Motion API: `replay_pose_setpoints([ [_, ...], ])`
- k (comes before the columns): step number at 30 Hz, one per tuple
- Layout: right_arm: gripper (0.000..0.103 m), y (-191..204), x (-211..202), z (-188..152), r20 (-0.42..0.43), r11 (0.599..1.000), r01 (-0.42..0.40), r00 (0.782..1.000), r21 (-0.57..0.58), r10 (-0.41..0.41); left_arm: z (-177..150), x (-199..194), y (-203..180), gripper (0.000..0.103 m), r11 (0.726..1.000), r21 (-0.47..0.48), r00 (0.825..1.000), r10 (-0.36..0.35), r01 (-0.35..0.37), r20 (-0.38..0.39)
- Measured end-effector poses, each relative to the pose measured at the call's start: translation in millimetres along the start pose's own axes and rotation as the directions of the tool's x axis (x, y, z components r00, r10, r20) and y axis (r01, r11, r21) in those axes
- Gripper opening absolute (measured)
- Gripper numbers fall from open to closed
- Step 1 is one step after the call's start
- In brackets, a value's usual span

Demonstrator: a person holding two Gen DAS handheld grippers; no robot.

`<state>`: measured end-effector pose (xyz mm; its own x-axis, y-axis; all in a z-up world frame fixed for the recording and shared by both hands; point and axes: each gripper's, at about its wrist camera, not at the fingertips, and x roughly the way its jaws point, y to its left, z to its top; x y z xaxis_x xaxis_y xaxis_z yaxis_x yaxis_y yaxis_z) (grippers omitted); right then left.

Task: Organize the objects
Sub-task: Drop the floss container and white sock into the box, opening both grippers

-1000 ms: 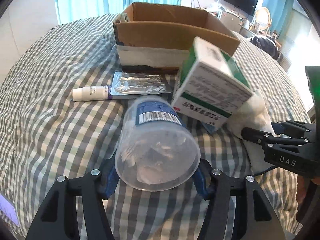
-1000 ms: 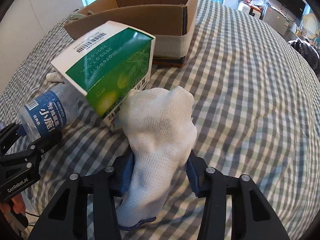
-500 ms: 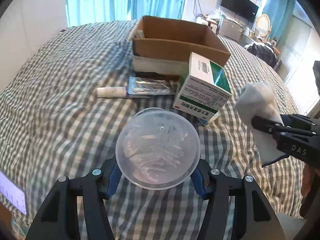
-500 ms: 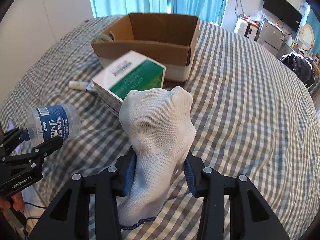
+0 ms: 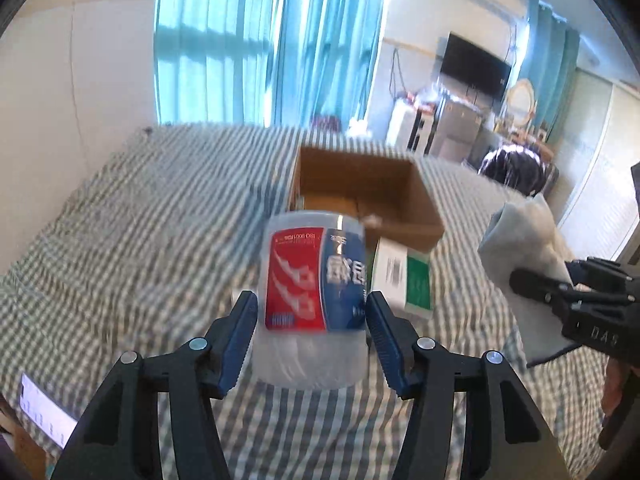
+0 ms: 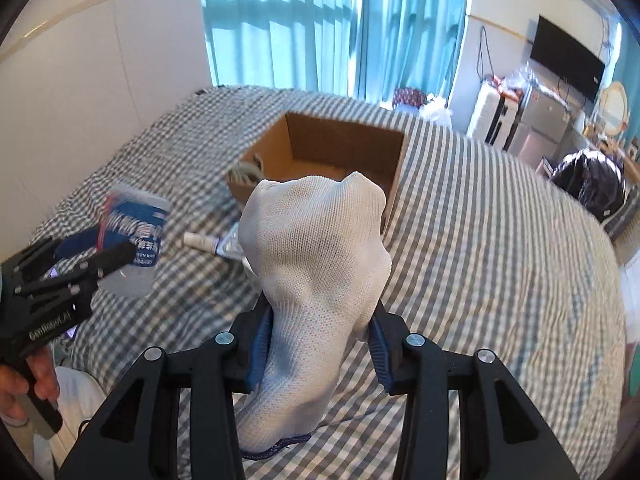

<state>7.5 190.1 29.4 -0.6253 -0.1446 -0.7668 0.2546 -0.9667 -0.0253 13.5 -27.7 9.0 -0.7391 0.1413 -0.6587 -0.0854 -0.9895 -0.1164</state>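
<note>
Two grippers are each carrying an item above the checked bedspread [image 6: 500, 240]. The left gripper [image 5: 312, 320] is clamping a clear plastic bottle [image 5: 314, 280] with a red-and-blue label, its blue pads [image 5: 240, 332] pressing both sides; the bottle is standing roughly upright, base away from the camera, and reading blurred. The right gripper [image 6: 318, 340] is pinching a white knit sock [image 6: 316, 248] between its pads, the toe end pointing up and the blue-trimmed cuff hanging below the fingers. Beyond both, an open cardboard box [image 6: 340, 148] is sitting on the bed with something greyish lying in its left corner. A green-and-white carton [image 5: 404, 276] is lying just in front of the box. A small white tube [image 6: 200, 240] is resting on the bedspread beside a foil pack mostly hidden by the sock. Teal curtains [image 6: 320, 24] are hanging behind the bed.
</note>
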Motion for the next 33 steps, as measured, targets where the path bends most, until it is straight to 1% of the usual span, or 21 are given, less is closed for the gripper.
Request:
replay_pose_setpoints([
  [2,0.042,0,-7,12,0.012,1.0,-0.006,1.0,-0.01,0.006,17,-4,1,0.051,1.0,-0.01,0.999,-0.019,0.019,0.041],
  [3,0.042,-1,-10,19,0.019,1.0,-0.007,1.0,-0.014,0.007,22,-5,2,0.03,1.0,-0.015,0.998,-0.025,0.026,0.055],
  [4,0.042,-1,-11,25,0.026,1.0,-0.006,1.0,-0.019,0.007,30,-5,3,0.015,0.999,-0.019,0.997,-0.037,0.039,0.066],
  [5,0.042,1,-11,30,0.031,1.0,-0.003,1.0,-0.025,0.004,38,1,1,0.011,0.999,-0.015,0.997,-0.05,0.05,0.06],
  [7,0.042,1,-8,40,0.037,0.999,0.005,0.999,-0.035,-0.004,46,12,-1,0.011,0.999,-0.006,0.998,-0.054,0.054,0.041],
  [11,0.042,-3,7,52,0.03,1.0,-0.013,0.999,-0.021,0.014,58,47,-1,0.011,0.998,-0.016,0.998,-0.059,0.059,-0.001],
  [15,0.042,-11,28,65,0.016,1.0,-0.021,1.0,-0.008,0.021,71,71,-5,0.011,0.999,0.02,0.999,-0.044,0.044,-0.006],
  [17,0.042,-16,42,78,0.012,1.0,-0.024,1.0,-0.008,0.024,85,92,-8,0.011,0.998,0.038,0.999,-0.041,0.042,-0.012],
  [18,0.042,-18,47,80,0.013,1.0,-0.026,1.0,-0.008,0.026,85,98,-8,0.011,0.998,0.04,0.999,-0.04,0.04,-0.015],
  [22,0.042,-34,77,104,0.037,1.0,-0.021,0.999,0.01,0.021,102,143,-12,0.011,0.997,0.074,0.999,-0.009,0.012,-0.03],
  [26,0.042,-50,111,123,0.056,0.999,-0.035,0.998,0.031,0.034,118,188,-14,0.011,0.995,0.104,0.998,-0.002,0.007,-0.055],
  [29,0.042,-61,140,136,0.063,0.995,-0.061,0.996,0.083,0.056,125,206,-19,0.011,0.99,0.142,0.998,-0.002,0.011,-0.059],
  [33,0.043,-70,172,146,0.061,0.988,-0.071,0.996,0.136,0.063,127,230,-30,0.011,0.978,0.206,0.997,-0.013,0.028,-0.074],
])
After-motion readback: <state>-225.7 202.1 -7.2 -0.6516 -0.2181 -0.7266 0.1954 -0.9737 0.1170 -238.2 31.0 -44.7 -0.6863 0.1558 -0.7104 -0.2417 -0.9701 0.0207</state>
